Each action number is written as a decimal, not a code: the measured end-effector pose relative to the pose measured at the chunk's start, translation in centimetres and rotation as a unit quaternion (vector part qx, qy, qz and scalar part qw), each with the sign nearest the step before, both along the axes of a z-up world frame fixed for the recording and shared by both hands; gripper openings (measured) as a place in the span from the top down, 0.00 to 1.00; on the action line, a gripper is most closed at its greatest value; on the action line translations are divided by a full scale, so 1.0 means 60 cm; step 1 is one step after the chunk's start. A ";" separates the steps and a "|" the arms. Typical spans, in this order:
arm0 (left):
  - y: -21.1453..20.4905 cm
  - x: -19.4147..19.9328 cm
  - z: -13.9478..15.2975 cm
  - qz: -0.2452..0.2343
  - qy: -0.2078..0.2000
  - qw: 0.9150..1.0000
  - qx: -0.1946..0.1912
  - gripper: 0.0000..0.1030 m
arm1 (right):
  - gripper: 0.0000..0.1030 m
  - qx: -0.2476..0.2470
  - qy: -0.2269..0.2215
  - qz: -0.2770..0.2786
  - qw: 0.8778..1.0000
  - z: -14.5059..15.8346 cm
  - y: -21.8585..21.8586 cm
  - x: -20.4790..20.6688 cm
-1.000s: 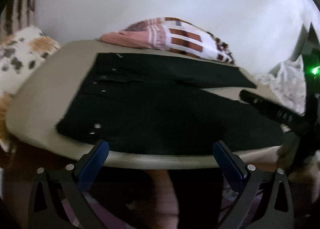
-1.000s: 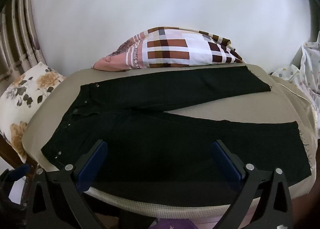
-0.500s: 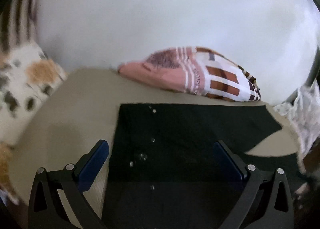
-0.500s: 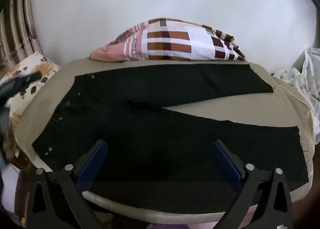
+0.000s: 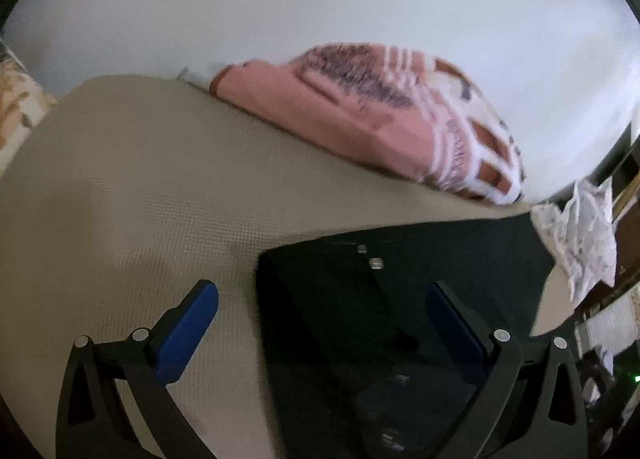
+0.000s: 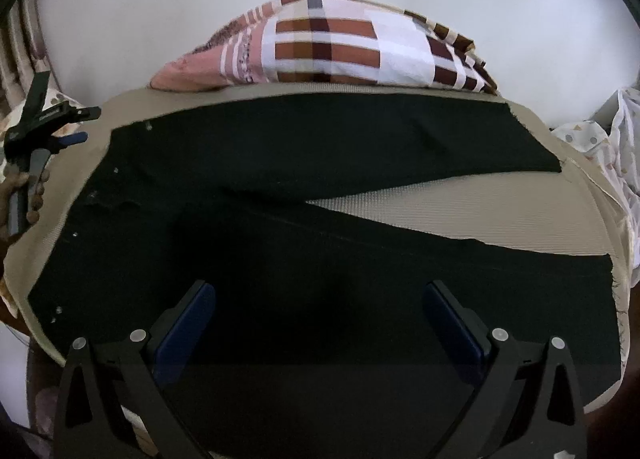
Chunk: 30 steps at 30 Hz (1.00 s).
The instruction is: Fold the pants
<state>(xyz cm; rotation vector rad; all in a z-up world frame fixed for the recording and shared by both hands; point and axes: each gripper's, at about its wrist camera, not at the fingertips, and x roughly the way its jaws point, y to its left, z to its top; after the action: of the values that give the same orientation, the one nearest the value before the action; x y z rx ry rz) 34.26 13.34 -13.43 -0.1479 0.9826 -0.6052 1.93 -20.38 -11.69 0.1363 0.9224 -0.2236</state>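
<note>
Left hand-held gripper (image 5: 322,301) spread wide over black pants (image 5: 400,319) waistband, seemingly not touching, right hand-held gripper (image 6: 320,299) likewise spread

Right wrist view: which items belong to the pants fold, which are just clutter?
In play:
- black pants, spread flat, legs splayed apart
- beige padded surface they lie on
- right hand-held gripper, open above the near leg
- left hand-held gripper, open at the waistband end

Lying about:
- plaid pillow behind the pants
- white patterned cloth at far right
- floral cushion at left
</note>
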 end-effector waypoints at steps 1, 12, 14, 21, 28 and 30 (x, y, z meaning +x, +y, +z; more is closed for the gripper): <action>-0.004 0.010 -0.009 -0.005 0.003 1.000 0.000 0.01 | 0.00 0.000 0.005 -0.001 1.000 -0.003 -0.001 0.004; -0.037 0.066 -0.060 -0.031 0.038 0.998 0.030 0.61 | 0.00 -0.005 0.029 -0.008 1.000 -0.023 -0.005 0.030; -0.041 0.062 -0.059 -0.031 0.030 0.998 0.041 0.62 | 0.00 -0.006 0.030 -0.007 1.000 -0.025 -0.001 0.032; -0.021 0.034 -0.029 -0.008 0.000 1.000 0.011 0.82 | 0.00 -0.014 0.017 0.001 1.000 -0.011 0.001 0.043; -0.029 -0.044 0.044 0.002 -0.061 0.998 -0.025 0.84 | 0.00 0.167 -0.048 0.035 0.984 0.040 -0.067 0.133; -0.032 -0.071 0.062 0.002 -0.077 0.997 -0.027 0.84 | 0.00 0.243 -0.042 0.038 0.968 0.041 -0.095 0.186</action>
<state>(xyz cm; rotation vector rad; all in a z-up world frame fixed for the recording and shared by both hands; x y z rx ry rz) 29.99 11.43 -9.74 -0.1500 0.8174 -0.6305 13.12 -26.10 -9.25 0.5577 0.8809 0.0843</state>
